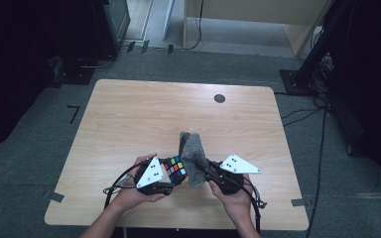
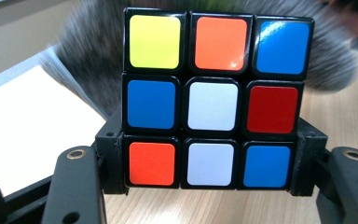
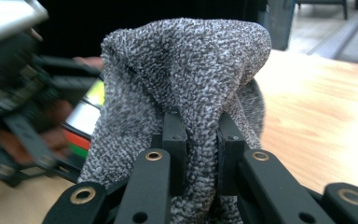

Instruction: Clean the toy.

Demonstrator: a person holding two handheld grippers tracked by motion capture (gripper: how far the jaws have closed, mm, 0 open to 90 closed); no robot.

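- left gripper [image 1: 171, 174] is clamped on a scrambled multicolour 3x3 puzzle cube [image 1: 175, 168], pads on both sides of its bottom row, held just above the light wooden worktop [image 1: 129, 119] near the front edge
- right gripper [image 1: 204, 167] is pinched tight on a bunched grey terry cloth [image 1: 193, 153], fabric puffing up over the jaws
- cloth sits right against the cube's far side, looks like touching, tho blurry in the left gripper view
- small dark round disc [image 1: 220, 98] further back on the worktop, well apart from both

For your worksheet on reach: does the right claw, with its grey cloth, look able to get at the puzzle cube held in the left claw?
Probably yes. The right claw pinches the grey cloth right beside the puzzle cube, which the left claw holds up, with nothing between them.
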